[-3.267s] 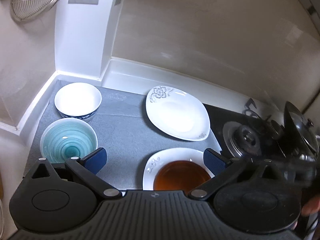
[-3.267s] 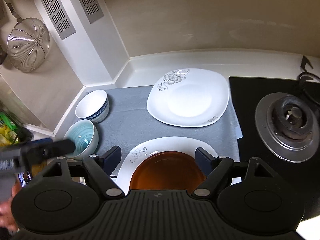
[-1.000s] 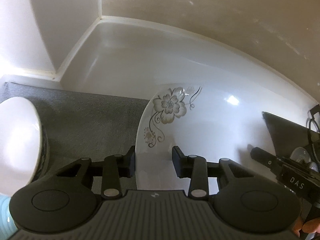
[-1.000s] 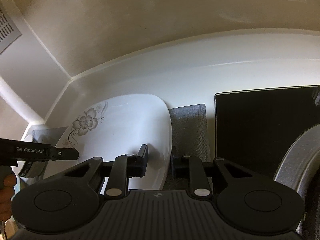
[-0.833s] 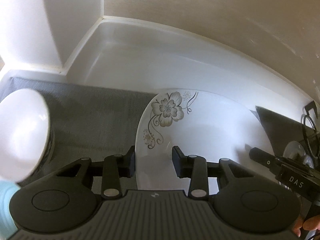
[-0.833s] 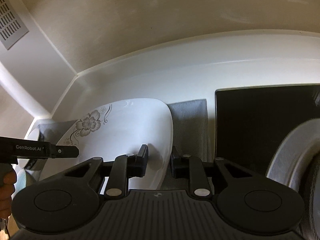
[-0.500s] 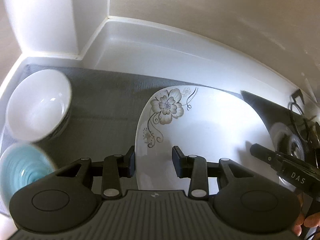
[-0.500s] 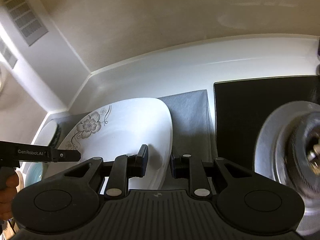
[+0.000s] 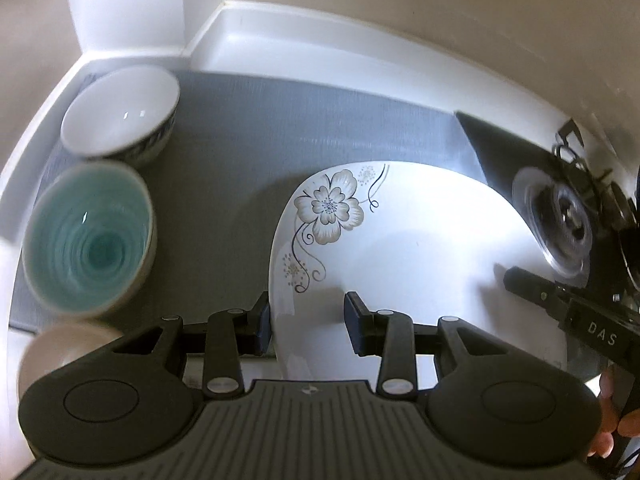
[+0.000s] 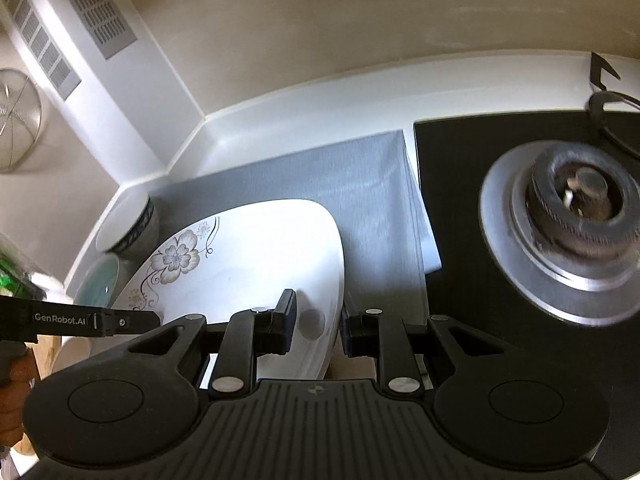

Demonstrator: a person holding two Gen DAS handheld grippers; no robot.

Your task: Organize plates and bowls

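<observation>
A large white plate with a flower print (image 9: 408, 248) is held off the grey mat by both grippers. My left gripper (image 9: 308, 318) is shut on its left rim. My right gripper (image 10: 318, 322) is shut on its right rim; the plate also shows in the right wrist view (image 10: 248, 264). A white bowl with a blue pattern (image 9: 120, 118) and a teal bowl (image 9: 90, 236) stand on the mat at the left. The brown plate seen before is hidden under the lifted plate.
A grey mat (image 9: 304, 128) covers the counter. A black gas hob with a burner (image 10: 572, 224) lies to the right. White walls and a corner ledge (image 9: 240, 36) close the back and left. A wire strainer (image 10: 16, 120) hangs at the far left.
Both grippers closed on the flowered plate's rims, lifted it off the mat and drew it back toward the near side. The bowls have come into view at the left.
</observation>
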